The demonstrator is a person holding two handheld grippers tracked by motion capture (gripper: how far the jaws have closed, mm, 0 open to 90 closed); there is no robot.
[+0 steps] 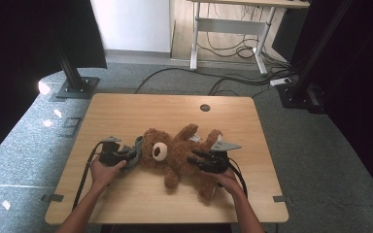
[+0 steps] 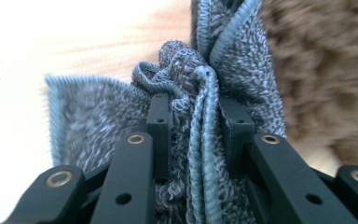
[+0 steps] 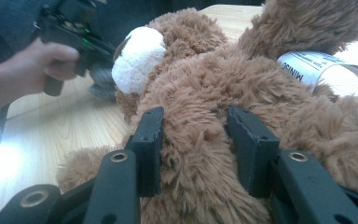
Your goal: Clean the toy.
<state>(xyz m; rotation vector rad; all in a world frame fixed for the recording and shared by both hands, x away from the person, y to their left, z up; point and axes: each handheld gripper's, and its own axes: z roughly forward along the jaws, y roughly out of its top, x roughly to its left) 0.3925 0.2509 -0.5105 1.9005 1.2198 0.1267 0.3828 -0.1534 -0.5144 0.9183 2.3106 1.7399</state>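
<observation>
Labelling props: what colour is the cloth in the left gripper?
Mottled grey cloth with a blue-grey stitched edge, clearest in the left gripper view.

looks like a lab: black curtains [image 1: 73, 34], rig stands [image 1: 70, 73], floor cables [image 1: 233, 80], an adjustable desk [image 1: 233, 24].

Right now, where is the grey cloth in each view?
High view: grey cloth at the teddy bear's head, in the left gripper.
Left gripper view: bunched between the jaws, centre.
Right gripper view: a grey blur upper left.
Shared landmark: the bear's white muzzle.
</observation>
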